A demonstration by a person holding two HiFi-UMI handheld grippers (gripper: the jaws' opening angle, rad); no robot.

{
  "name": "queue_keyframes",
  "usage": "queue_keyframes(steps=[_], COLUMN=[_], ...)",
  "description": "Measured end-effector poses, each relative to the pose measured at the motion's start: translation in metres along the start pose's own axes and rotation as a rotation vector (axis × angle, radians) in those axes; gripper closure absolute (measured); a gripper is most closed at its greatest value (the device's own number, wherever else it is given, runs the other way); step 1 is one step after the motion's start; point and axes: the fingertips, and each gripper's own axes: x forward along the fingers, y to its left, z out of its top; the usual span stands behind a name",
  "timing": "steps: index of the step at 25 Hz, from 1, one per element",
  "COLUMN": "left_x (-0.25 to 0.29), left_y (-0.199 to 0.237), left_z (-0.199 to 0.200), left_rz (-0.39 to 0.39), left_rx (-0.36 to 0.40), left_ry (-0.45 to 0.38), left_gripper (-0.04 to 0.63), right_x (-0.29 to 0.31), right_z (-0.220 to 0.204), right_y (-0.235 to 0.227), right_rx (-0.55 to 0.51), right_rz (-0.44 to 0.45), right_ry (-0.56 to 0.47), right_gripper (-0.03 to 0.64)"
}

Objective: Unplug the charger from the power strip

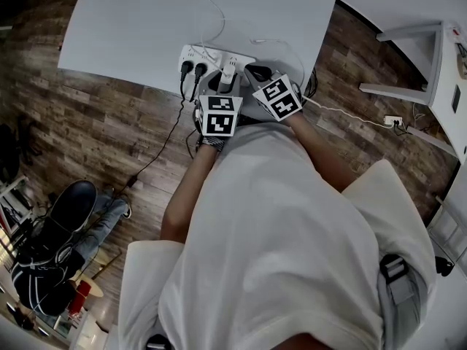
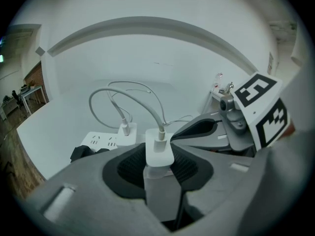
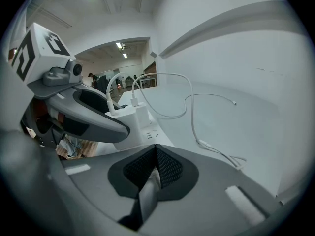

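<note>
A white power strip (image 1: 208, 57) lies at the near edge of the white table (image 1: 146, 20). My left gripper (image 2: 158, 157) is shut on a white charger (image 2: 159, 150), whose white cable (image 2: 133, 100) loops back over the table. The charger's foot is hidden by the jaws, so I cannot tell whether it sits in the strip. A second white charger (image 2: 126, 133) stands plugged in just behind it. My right gripper (image 3: 156, 167) is shut with nothing in it, its tip by the strip's right end (image 1: 255, 71). The strip (image 3: 147, 131) shows just ahead of it.
Two black plugs (image 1: 192, 69) sit in the strip's left end, and their cords drop to the wooden floor (image 1: 109, 130). A loose white cable (image 3: 216, 149) lies on the table to the right. A white wall socket (image 1: 392, 121) and a desk (image 1: 438, 57) are at the right.
</note>
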Motion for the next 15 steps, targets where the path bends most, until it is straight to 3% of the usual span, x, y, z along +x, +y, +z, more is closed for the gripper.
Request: queue_keyframes(steps=[15], left_x=[0.0027], left_y=[-0.0002], left_z=[-0.0008], left_rz=[-0.020], left_rx=[0.014], left_ry=[0.091], left_gripper=[0.448], right_x=[-0.0008], right_z=[0.0001], right_y=[-0.0001], right_rx=[0.017], right_rz=[-0.011], right_ry=[-0.004], right_gripper=[0.614])
